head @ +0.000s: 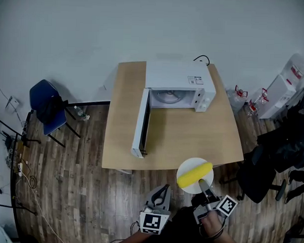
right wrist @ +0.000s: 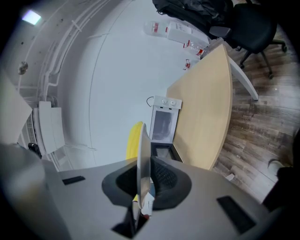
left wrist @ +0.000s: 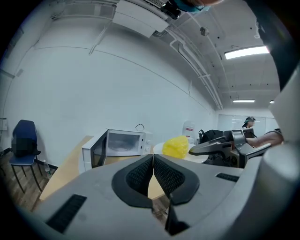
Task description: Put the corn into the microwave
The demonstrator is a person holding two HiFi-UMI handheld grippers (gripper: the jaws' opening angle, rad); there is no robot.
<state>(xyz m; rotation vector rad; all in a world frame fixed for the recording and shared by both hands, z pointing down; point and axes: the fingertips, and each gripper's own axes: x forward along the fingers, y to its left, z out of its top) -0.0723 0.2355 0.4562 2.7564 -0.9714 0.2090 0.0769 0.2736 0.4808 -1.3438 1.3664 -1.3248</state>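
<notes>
The yellow corn cob (head: pixel 194 175) is found lying across a round white plate (head: pixel 187 165), which is carried just off the near edge of the light wooden table (head: pixel 191 137). The plate is held at its near rim by the right gripper (head: pixel 202 185). In the right gripper view the rim is seen edge-on between the dark pads, which are clamped tight on it. The grip is judged to be taken at the rim so that the corn itself need not be pinched, and the plate is kept close to level so that the cob is not rolled off.

The left gripper (head: pixel 159 198) is held low beside the right one. Its fingers are pressed together and nothing is seen between them. No load is shared by it.

The white microwave oven (head: pixel 178 77) is set at the far side of the table, well apart from the plate. Its door (head: pixel 140 125) is swung fully open towards the near edge, and the cavity and glass turntable are exposed. The opening is judged ready to receive the plate. The corn is not yet inside, and the table's depth is yet to be crossed.
</notes>
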